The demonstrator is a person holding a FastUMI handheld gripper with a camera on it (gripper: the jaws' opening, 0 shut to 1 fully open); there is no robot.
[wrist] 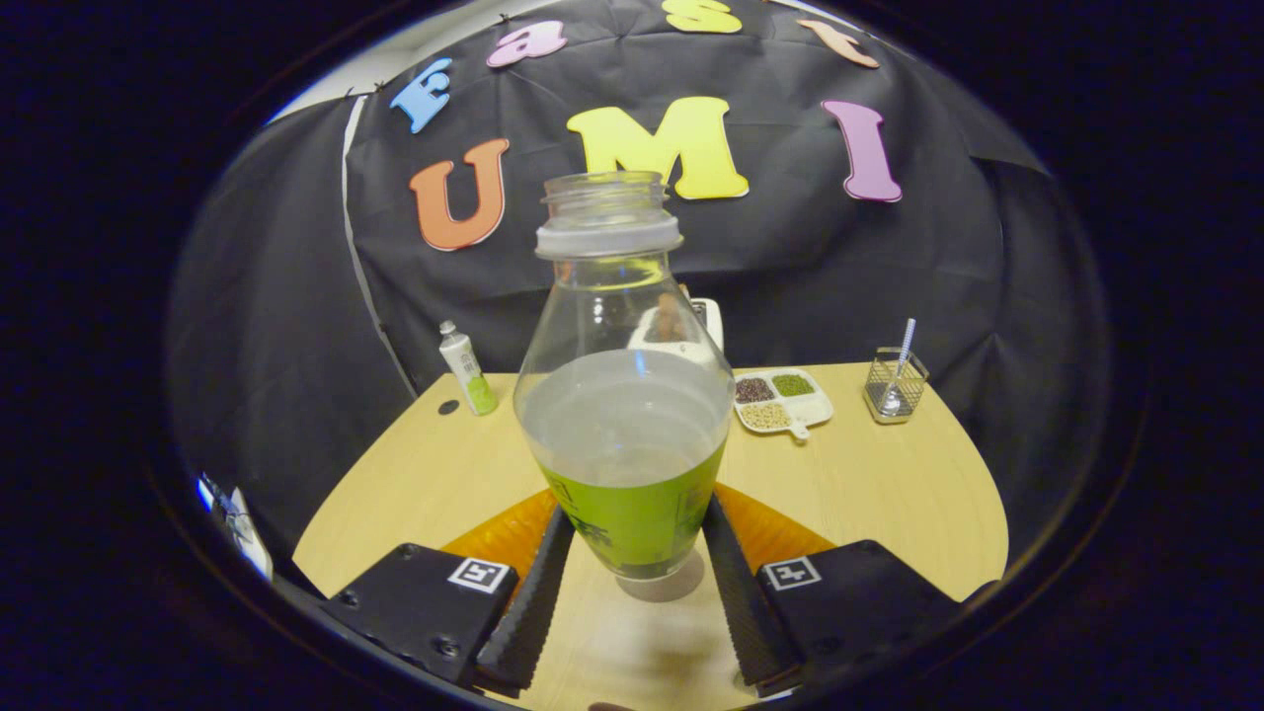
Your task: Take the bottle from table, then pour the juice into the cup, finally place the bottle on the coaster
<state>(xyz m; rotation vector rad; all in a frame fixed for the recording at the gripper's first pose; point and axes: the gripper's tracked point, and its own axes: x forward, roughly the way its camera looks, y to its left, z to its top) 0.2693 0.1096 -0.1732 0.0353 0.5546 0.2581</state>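
The gripper (632, 568) is clamped on the bottle (624, 395), both fingers pressing its green-labelled lower body, and the bottle hangs upright, lifted clear of the table (889, 494), its shadow beneath. Orange patches show beside the fingers. Beyond stand a small tube (466, 368), a divided dish (783, 400) and a wire basket (895, 385).

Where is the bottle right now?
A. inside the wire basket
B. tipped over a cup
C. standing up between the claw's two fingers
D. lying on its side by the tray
C: the bottle stands upright between the fingers of the claw, one against each side of its green label, lifted a bit above the table, judging by the shadow under it.
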